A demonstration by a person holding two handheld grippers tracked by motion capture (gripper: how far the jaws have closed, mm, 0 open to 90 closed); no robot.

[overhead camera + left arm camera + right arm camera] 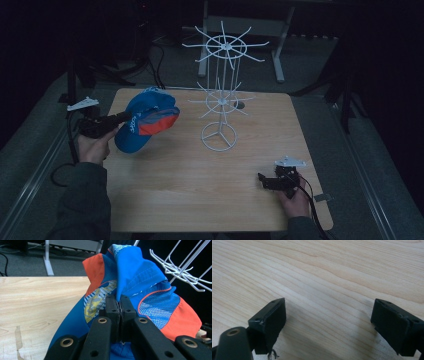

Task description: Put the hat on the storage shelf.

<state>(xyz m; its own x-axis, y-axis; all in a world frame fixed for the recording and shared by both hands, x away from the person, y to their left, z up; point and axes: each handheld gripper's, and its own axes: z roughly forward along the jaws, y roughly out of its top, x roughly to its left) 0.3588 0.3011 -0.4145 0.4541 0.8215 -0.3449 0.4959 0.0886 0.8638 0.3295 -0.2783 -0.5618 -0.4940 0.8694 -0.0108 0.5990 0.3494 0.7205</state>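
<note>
A blue cap with orange panels hangs above the left part of the wooden table. My left gripper is shut on a fold of its fabric. In the left gripper view the black jaws pinch the blue cap at its middle, where my left gripper closes tight. A white wire rack with two tiers of spokes stands at the table's middle back, to the right of the cap. My right gripper rests low at the front right, open, with bare wood between its jaws, as does my right gripper in its own view.
The white wire rack has hook ends close to the cap's right side. A round hole sits in the tabletop behind the rack's base. Table legs and cables lie on the dark floor beyond the far edge.
</note>
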